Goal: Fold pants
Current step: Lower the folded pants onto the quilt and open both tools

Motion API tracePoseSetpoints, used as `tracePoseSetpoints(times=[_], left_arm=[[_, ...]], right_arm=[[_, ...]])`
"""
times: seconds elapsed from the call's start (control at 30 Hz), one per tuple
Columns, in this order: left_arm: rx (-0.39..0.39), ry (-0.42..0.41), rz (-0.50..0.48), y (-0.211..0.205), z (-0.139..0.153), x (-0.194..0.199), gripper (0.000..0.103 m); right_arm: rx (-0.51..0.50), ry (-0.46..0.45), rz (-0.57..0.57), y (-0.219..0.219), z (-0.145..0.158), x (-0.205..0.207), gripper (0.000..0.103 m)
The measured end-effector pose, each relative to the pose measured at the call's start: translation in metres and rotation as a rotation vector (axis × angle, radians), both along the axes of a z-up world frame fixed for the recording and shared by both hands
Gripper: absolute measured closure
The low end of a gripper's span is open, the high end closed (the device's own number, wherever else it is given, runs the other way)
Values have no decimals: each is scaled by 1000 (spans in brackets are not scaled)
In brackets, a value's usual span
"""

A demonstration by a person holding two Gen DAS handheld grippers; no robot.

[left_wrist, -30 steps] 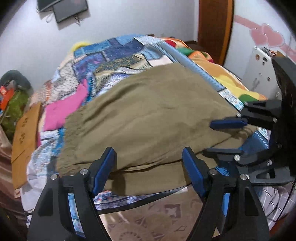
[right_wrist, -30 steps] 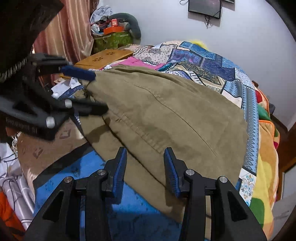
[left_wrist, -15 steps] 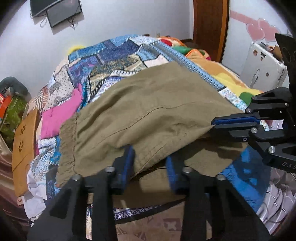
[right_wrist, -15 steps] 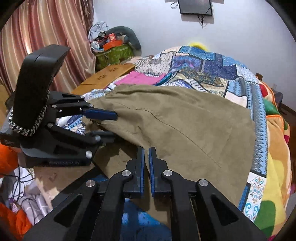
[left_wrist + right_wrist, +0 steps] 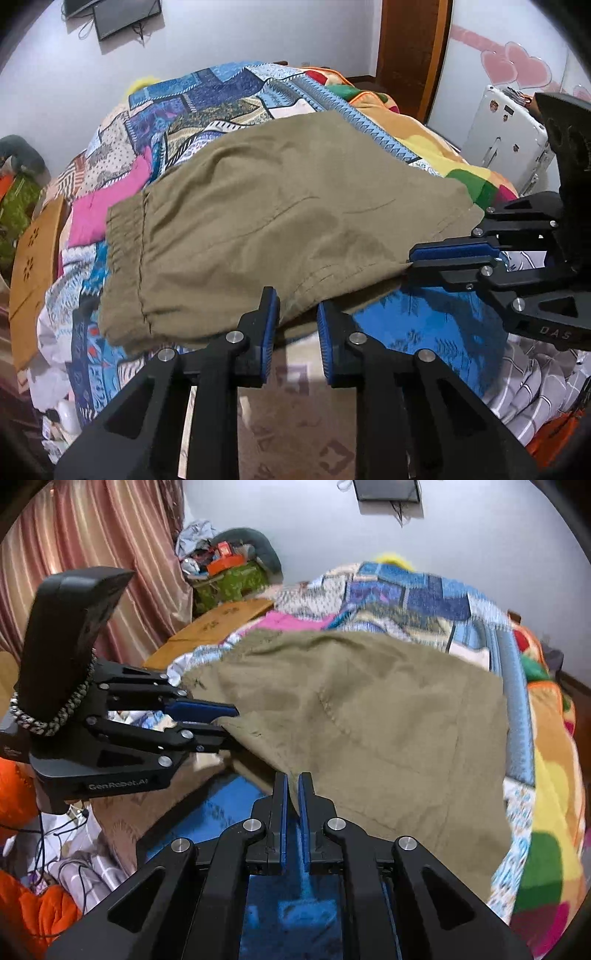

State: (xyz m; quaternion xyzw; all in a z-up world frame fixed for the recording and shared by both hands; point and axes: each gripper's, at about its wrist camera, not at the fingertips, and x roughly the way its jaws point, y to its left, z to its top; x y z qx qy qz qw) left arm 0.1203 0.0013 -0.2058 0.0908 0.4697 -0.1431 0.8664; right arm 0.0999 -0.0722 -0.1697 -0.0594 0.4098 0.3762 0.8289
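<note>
Olive-khaki pants (image 5: 280,221) lie folded over on the patchwork bedspread, elastic waistband at the left in the left wrist view. They also show in the right wrist view (image 5: 388,720). My left gripper (image 5: 297,310) is shut on the near edge of the pants; it also shows in the right wrist view (image 5: 225,723), pinching the cloth edge. My right gripper (image 5: 291,790) is shut on the near edge further right; it also shows in the left wrist view (image 5: 417,262). Both hold the edge lifted off the bed.
The patchwork bedspread (image 5: 221,92) covers the bed, with a blue cloth (image 5: 413,332) under the lifted edge. A wooden board (image 5: 29,258) lies at the bed's left. A white case (image 5: 506,136) stands at the right. Curtain (image 5: 92,554) and clutter sit at the left.
Both grippers closed from open onto the near edge of the pants. They have lifted that edge, and the blue cloth beneath now shows.
</note>
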Motion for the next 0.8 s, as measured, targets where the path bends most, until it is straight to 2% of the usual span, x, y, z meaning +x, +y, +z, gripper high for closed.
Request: tracePoseSetpoints(times=[0.1, 0.2, 0.27, 0.33, 0.47, 0.6, 0.7, 0.77, 0.8], left_arm=[[-45, 17, 19, 11, 6, -7, 77], [-80, 11, 66, 29, 16, -12, 72], [-94, -5, 105, 43, 23, -12, 67], [-101, -38, 163, 62, 33, -10, 52], [-90, -69, 259, 91, 42, 7, 50], [-100, -36, 301, 102, 29, 31, 50], [-58, 5, 325, 103, 4, 41, 50], [-49, 24, 332, 105, -13, 41, 44], [-46, 14, 338, 109, -17, 38, 37]], right_arm=[[7, 27, -11, -3, 0, -1, 92], [16, 29, -16, -10, 7, -3, 87], [25, 15, -29, -14, 14, -4, 85], [37, -3, -54, -20, 22, -2, 80], [64, -35, -123, -31, 32, 8, 69], [65, -19, -193, -38, 25, 24, 66], [32, 28, -229, -38, 7, 34, 66], [-5, 67, -241, -41, -10, 38, 67], [-25, 79, -256, -44, -18, 39, 67]])
